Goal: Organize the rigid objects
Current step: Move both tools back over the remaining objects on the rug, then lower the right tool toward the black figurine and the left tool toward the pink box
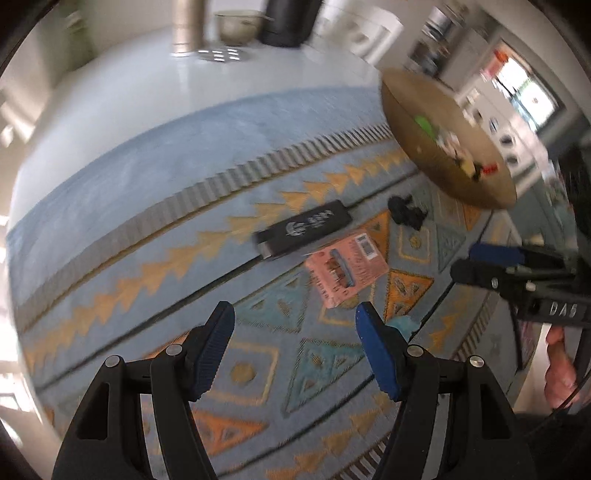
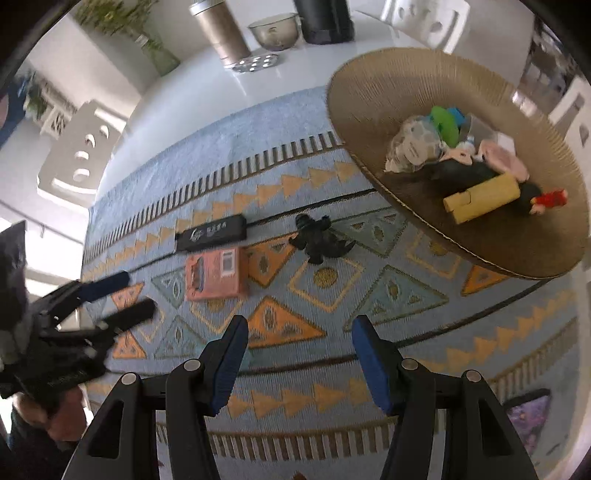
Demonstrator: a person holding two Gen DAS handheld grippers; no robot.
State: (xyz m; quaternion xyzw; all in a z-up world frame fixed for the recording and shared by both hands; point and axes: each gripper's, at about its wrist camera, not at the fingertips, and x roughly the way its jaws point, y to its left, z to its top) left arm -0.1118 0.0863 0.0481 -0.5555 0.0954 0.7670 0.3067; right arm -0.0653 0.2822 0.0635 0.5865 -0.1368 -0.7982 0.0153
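On the blue patterned cloth lie a long black box (image 1: 304, 229) (image 2: 212, 232), a pink box (image 1: 345, 269) (image 2: 216, 273) just in front of it, and a black toy dinosaur (image 1: 406, 212) (image 2: 321, 240) to their right. My left gripper (image 1: 295, 321) hovers open over the cloth, short of the pink box, with nothing between its fingers. It also shows at the left of the right wrist view as the left gripper (image 2: 125, 297). My right gripper (image 2: 301, 328) (image 1: 476, 262) is open and empty above the cloth, nearer than the dinosaur.
A wide woven basket (image 2: 369, 92) (image 1: 413, 110) at the right holds several items, among them a yellow block (image 2: 480, 199) and a green piece (image 2: 445, 122). At the back stand a metal canister (image 2: 221, 29), a steel bowl (image 2: 275, 31) and a dark container (image 2: 325, 22). White chairs surround the table.
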